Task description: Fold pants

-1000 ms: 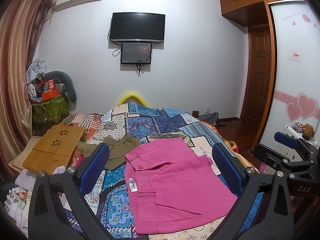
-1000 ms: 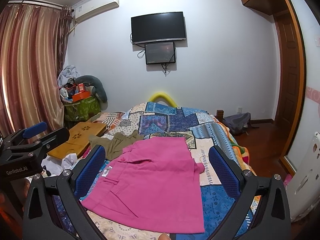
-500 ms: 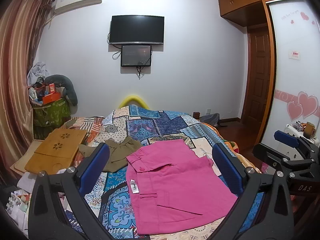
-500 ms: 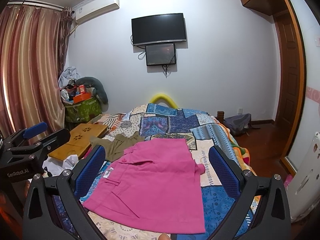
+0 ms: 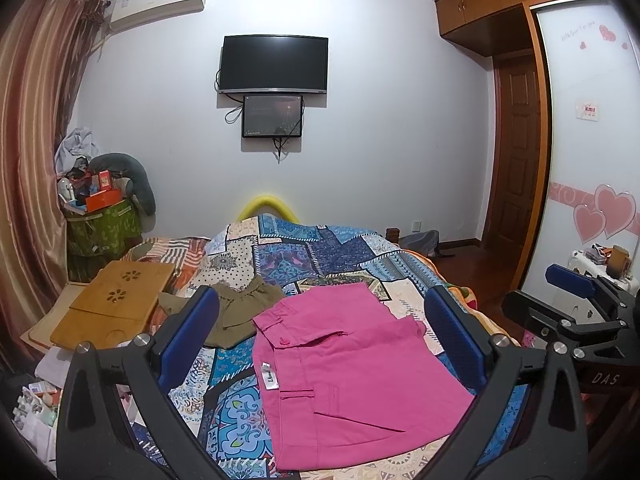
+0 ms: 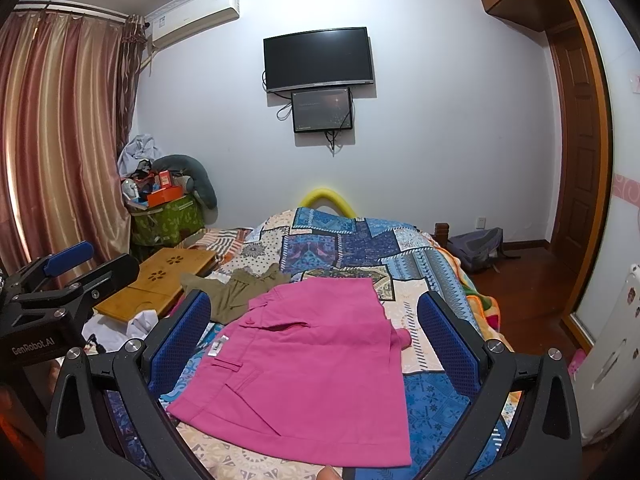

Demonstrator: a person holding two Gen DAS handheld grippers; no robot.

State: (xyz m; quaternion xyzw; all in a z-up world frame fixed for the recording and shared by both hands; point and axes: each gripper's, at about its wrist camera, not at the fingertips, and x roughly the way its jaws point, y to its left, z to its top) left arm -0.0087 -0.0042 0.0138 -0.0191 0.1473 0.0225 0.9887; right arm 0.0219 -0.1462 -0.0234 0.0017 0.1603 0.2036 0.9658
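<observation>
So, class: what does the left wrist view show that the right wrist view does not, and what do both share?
Only the left wrist view shows the white wardrobe door with pink hearts and the right tool from the side. Only the right wrist view shows the left tool from the side and much more of the striped curtain. Both share the pink pants folded on the patchwork bedspread, the olive garment and the wall TV.

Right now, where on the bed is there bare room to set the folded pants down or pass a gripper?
Free quilt lies beyond the pink pants, up to the yellow headboard arc, and in a strip on their right toward the bed edge. The left is crowded: olive garment touching the pants, then the wooden lap tray. Both grippers, left and right, hover open.
</observation>
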